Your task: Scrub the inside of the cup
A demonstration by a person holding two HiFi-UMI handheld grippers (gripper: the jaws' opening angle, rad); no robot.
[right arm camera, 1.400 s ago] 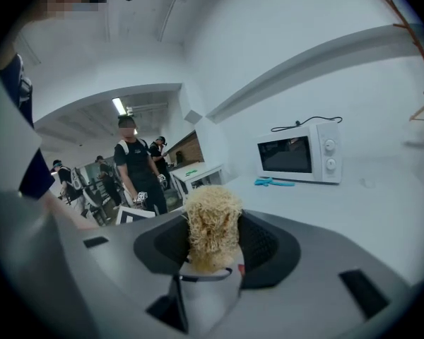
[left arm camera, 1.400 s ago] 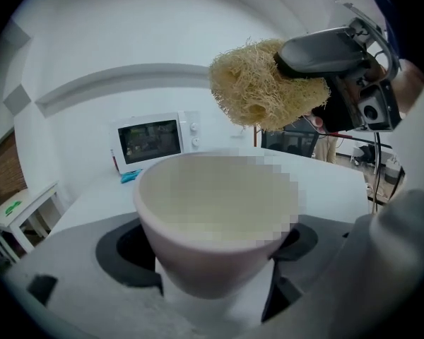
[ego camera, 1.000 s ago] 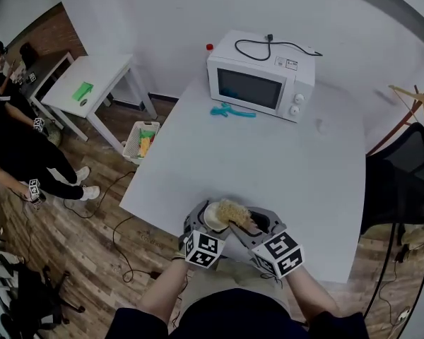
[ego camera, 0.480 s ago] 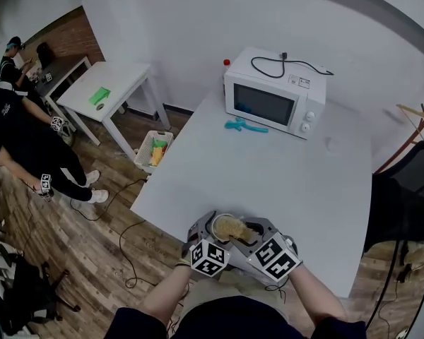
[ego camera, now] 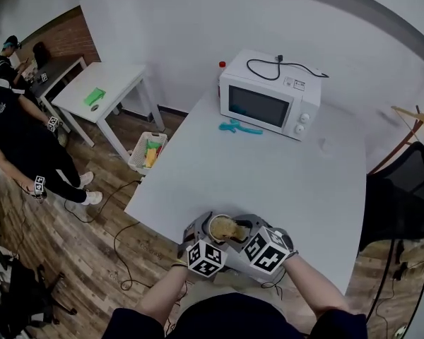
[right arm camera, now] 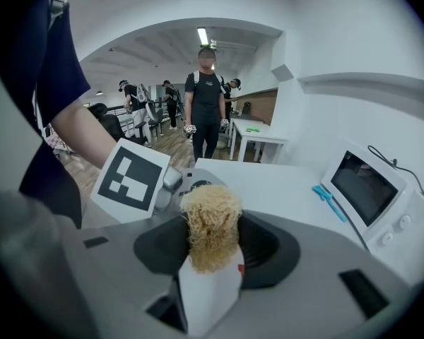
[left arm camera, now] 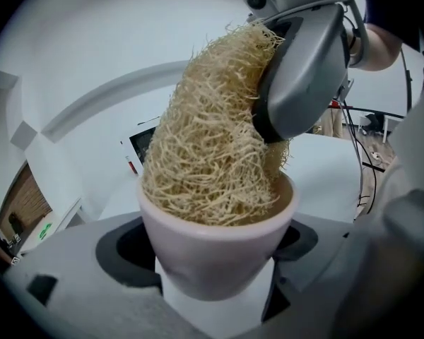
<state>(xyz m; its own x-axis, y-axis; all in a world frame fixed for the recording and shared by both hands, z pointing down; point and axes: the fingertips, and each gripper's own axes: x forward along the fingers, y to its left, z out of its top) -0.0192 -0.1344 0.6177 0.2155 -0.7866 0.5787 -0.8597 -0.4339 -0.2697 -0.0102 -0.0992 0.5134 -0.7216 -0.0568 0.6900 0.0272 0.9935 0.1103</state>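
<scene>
A pale pink cup [left arm camera: 210, 249] stands upright between the jaws of my left gripper [left arm camera: 212, 281], which is shut on it. A tan loofah scrubber [left arm camera: 208, 136] fills the cup's mouth and sticks out above the rim. My right gripper [right arm camera: 208, 260] is shut on that loofah [right arm camera: 210, 224] and comes in from above and to the right of the cup. In the head view both grippers meet over the table's near edge, left gripper [ego camera: 203, 244] beside right gripper [ego camera: 251, 240], with the cup [ego camera: 221, 228] between them.
A white microwave [ego camera: 268, 96] stands at the far end of the white table [ego camera: 268, 168], with a turquoise tool [ego camera: 239, 127] lying in front of it. A small white side table [ego camera: 102, 90] and a basket [ego camera: 145, 150] sit on the wooden floor at left. People stand at far left.
The right gripper has pushed the loofah deeper into the cup and tilted more upright over it. The head camera shifted slightly, and both grippers stayed at the table's near edge.
</scene>
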